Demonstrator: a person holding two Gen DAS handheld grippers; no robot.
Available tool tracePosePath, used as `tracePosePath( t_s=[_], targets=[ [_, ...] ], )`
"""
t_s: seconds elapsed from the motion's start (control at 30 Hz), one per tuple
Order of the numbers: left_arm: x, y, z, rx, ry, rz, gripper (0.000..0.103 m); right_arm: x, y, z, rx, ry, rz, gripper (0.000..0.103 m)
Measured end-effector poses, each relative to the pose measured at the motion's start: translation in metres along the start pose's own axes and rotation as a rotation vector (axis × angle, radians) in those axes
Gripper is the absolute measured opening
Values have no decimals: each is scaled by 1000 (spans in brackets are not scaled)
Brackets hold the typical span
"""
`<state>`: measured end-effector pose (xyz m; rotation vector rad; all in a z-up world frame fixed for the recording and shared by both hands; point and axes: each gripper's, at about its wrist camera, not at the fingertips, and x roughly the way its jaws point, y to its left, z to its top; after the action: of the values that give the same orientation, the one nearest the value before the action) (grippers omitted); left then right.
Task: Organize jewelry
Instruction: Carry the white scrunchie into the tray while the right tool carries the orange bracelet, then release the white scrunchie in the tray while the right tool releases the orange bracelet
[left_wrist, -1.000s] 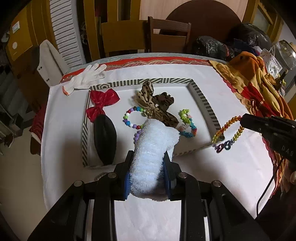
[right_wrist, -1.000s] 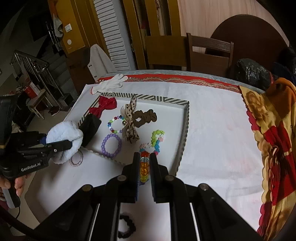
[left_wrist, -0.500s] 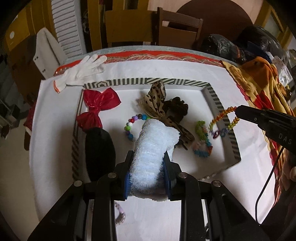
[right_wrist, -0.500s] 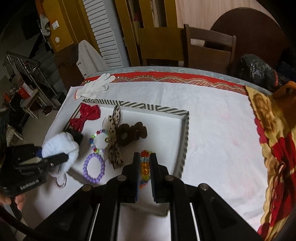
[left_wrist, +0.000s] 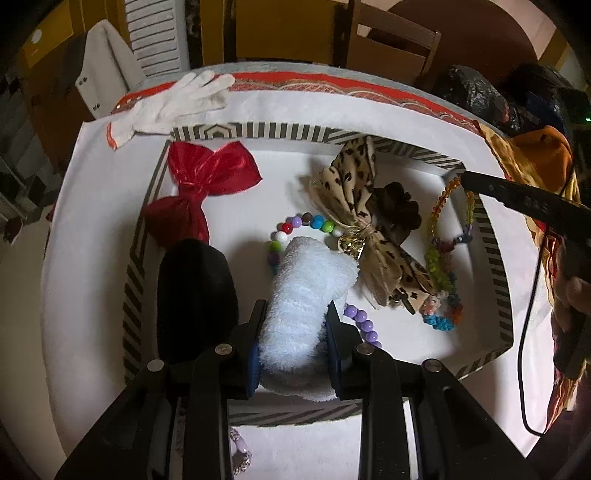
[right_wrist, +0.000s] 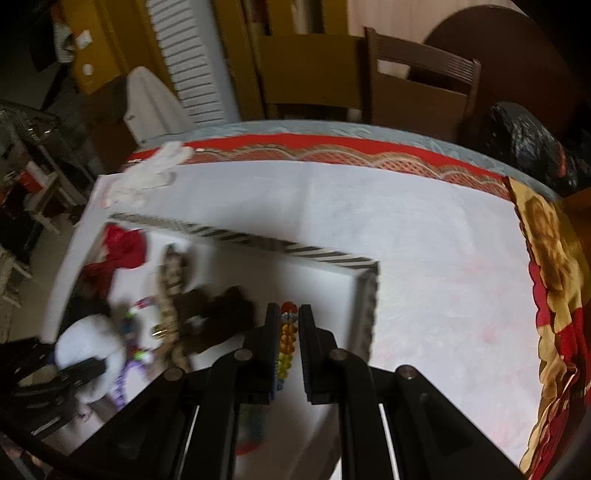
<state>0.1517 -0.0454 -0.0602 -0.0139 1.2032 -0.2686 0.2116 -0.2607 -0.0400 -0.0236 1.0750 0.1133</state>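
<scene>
Between the fingers of my left gripper (left_wrist: 293, 325) sits a fluffy white scrunchie (left_wrist: 303, 295), pinched firmly across its middle and held low over the near side of the striped tray (left_wrist: 495, 258). My right gripper (right_wrist: 287, 332) is closed on a string of orange and yellow beads (right_wrist: 286, 341), which hangs over the tray's right edge; in the left view the same bracelet (left_wrist: 443, 206) dangles just inside the striped wall.

Already in the tray lie a red bow (left_wrist: 207, 184), a black pouf (left_wrist: 195, 295), a leopard-print bow (left_wrist: 365, 221) across a dark brown scrunchie (left_wrist: 399, 210), a ring of multicoloured beads (left_wrist: 295, 229), a purple bead bracelet (left_wrist: 362, 325) and a small knitted piece in green, orange and blue (left_wrist: 443, 295). One small pale bracelet (left_wrist: 240, 450) is on the cloth outside, near my left gripper's base, and a white glove (left_wrist: 173, 103) lies beyond the far rim.

I judge this as the placing step: both items are over the tray and ready to go down. Next I would lower each into a bare patch (there is white floor near the right corner and between the black pouf and the beads) and then part the fingers gently, so the bead string does not snag on the rim. The right view is blurred, so I cannot judge its height.
</scene>
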Motion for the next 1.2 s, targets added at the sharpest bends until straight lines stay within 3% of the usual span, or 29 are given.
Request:
tracePosePath(
  t_s=[0.4,0.5,0.57,0.7,0.87,1.2],
  targets=[
    [12,0,-1,-28,7,15,20,39,-8,0,-25,5,-104,10],
    [11,-3,0,-16,4,16,26,36,-6,-4,-27,3,-101,23],
    [11,-5,0,-12,5,17,27,31,-5,-5,-23,-1,-98,33],
    [4,-8,-2,-12,-16,21,31,12,-1,-10,-16,-30,-65,37],
    [-15,-11,-2,-10,-70,11,37,-16,8,-23,5,-64,-19,48],
    [-43,-6,-6,-28,-101,-67,43,-64,19,-58,46,-89,47,54]
  ],
)
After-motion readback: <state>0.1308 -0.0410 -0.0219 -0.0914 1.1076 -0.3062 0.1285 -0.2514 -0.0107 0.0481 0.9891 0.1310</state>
